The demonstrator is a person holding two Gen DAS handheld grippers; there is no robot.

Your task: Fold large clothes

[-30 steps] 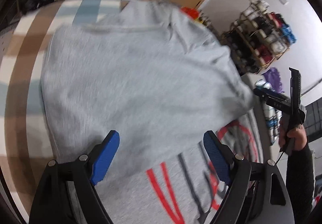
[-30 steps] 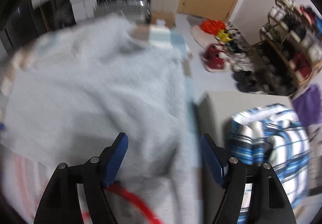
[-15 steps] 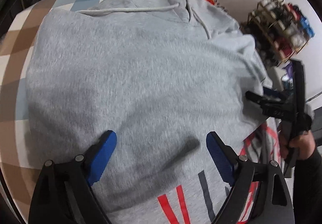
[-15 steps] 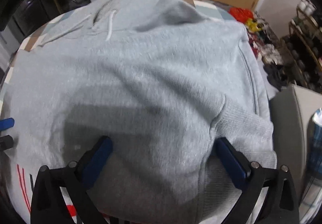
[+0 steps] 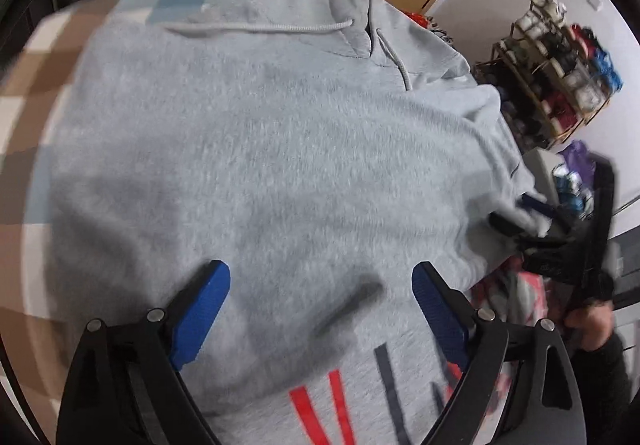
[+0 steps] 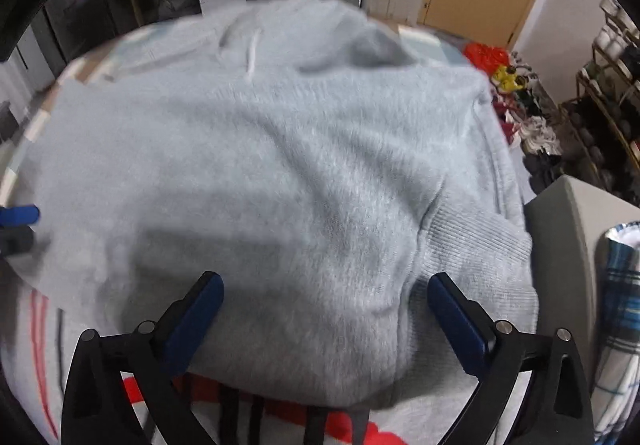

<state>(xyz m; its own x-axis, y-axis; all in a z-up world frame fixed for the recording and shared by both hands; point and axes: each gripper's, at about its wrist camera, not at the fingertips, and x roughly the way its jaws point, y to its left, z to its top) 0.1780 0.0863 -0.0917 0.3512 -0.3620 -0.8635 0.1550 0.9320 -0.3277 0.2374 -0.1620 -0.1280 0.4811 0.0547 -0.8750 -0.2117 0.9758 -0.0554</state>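
The grey hoodie (image 5: 272,165) lies folded across the checked surface (image 5: 36,93), its red-printed layer showing beneath the near edge. Your left claw (image 5: 320,309) and right claw (image 6: 324,309), just widened, hover spread and empty; snag that edge and the fold drags open.

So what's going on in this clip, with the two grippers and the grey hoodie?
A person with a gripper in each hand is folding a grey hoodie on a checked tablecloth. Its lower part lies doubled over the front, leaving only the red and grey print exposed at the near edge. The left gripper and the right gripper both hang open over the folded layer, their jaws having just been opening, with nothing pinched between them. The hood and its drawstring lie at the far end.
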